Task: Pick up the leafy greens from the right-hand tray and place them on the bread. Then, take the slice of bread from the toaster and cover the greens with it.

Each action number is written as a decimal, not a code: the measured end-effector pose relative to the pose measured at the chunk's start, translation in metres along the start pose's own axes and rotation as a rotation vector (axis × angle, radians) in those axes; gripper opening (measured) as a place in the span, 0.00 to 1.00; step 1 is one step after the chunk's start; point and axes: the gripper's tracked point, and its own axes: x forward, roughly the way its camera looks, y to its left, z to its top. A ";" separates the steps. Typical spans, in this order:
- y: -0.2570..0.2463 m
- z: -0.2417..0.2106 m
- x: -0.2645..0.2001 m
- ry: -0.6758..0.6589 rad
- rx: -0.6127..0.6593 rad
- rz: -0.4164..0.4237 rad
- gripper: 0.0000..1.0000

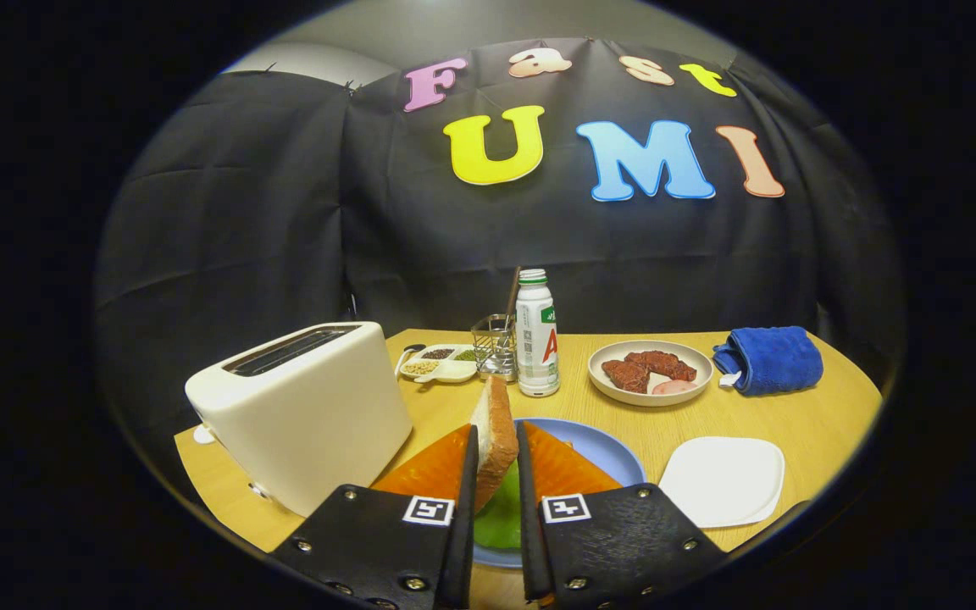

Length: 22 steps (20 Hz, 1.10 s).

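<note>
The gripper [496,474] is clenched on the slice of bread [495,436], holding it on edge just above the blue plate [598,449]. The leafy greens [501,512] lie on that plate, below the slice; the toaster [302,407] stands left of the plate (its slots look vacant). I judge the covering step in hand: next, lay the slice flat over the greens.

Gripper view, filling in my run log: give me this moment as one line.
stage: covering greens | gripper: shut on bread slice, held on edge | below: leafy greens on blue plate | toaster: beside plate | white tray: bare
</note>
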 end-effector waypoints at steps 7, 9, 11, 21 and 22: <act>-0.014 -0.009 0.003 0.035 0.010 -0.022 0.33; -0.018 -0.011 0.004 0.044 0.015 -0.022 0.33; -0.022 -0.016 0.005 0.057 0.018 -0.029 0.35; -0.050 -0.011 0.001 0.023 0.063 -0.042 0.37; -0.053 -0.006 0.000 0.009 0.073 -0.044 0.39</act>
